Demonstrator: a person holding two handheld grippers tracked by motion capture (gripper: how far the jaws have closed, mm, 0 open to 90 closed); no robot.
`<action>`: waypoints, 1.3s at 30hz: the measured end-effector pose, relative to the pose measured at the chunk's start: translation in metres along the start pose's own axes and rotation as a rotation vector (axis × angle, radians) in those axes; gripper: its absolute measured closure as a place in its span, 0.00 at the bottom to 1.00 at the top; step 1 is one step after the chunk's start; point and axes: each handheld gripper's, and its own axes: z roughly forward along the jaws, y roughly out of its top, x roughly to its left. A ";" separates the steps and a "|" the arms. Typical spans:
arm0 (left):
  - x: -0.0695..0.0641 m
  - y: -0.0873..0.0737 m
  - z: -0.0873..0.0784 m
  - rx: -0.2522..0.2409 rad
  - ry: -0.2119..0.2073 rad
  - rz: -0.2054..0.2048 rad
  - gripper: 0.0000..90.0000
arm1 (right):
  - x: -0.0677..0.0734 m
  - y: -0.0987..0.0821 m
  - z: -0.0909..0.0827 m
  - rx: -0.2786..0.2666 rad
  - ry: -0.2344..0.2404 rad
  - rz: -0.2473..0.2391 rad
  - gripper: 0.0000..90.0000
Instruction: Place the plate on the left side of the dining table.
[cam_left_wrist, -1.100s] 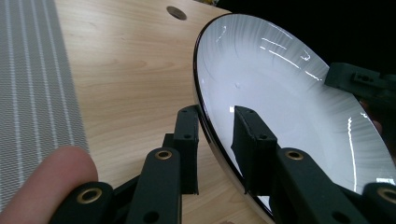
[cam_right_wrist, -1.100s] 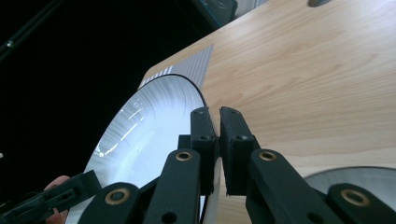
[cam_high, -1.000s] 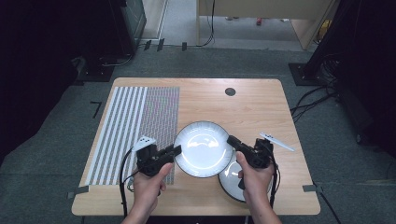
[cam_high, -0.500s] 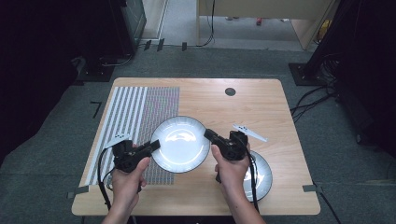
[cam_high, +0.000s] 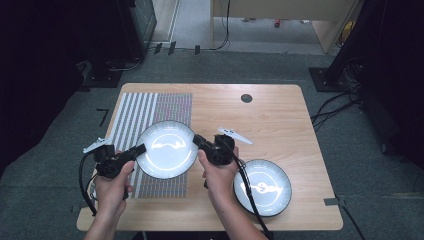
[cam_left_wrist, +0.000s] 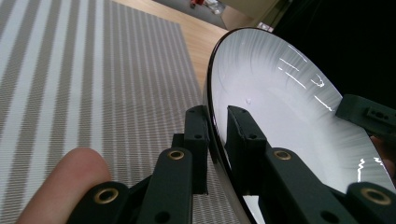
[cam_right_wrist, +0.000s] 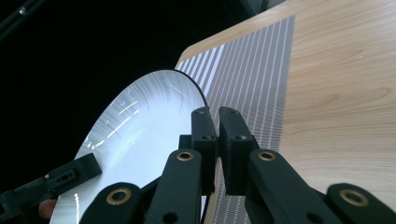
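High view, left to right. The striped placemat (cam_high: 150, 131) covers the left part of the wooden table (cam_high: 280, 115). The left gripper (cam_high: 138, 149), held in the person's left hand (cam_high: 111, 182), clamps the left rim of a white plate with a dark edge (cam_high: 167, 149); the plate sits above the right part of the placemat, and it cannot be told from this view whether it is lifted clear or resting. The right gripper (cam_high: 198, 141), held in the right hand (cam_high: 218, 175), clamps the opposite rim of the same plate. A second white plate (cam_high: 262, 186) lies flat on the bare wood near the front right corner, just beside the right forearm and apart from the held plate. A small dark round inset (cam_high: 246, 98) marks the far side of the table.

Left gripper view. Both black jaws are closed on the plate rim (cam_left_wrist: 211, 121), one jaw on each face; the placemat (cam_left_wrist: 93, 84) lies beyond.

Right gripper view. The jaws are likewise closed, pinching the plate edge (cam_right_wrist: 198, 95), with wood and placemat to the right.

Hazards, as judged. Each grip is a narrow pinch on a smooth glazed rim, so the plate could pivot or slip if one hand moves faster or tilts differently from the other. Early release by one gripper would probably drop that side. The right gripper's trailing cable crosses the second plate and could drag it.
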 end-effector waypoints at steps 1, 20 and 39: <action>0.005 0.001 0.000 0.000 0.005 -0.003 0.88 | 0.002 -0.001 0.004 0.002 -0.001 -0.001 0.96; 0.092 0.028 0.032 0.047 0.050 -0.106 0.92 | 0.010 -0.016 0.100 0.076 -0.049 0.003 0.96; 0.135 0.038 0.094 0.126 0.103 -0.153 0.89 | -0.007 -0.012 0.165 0.057 -0.177 -0.012 0.97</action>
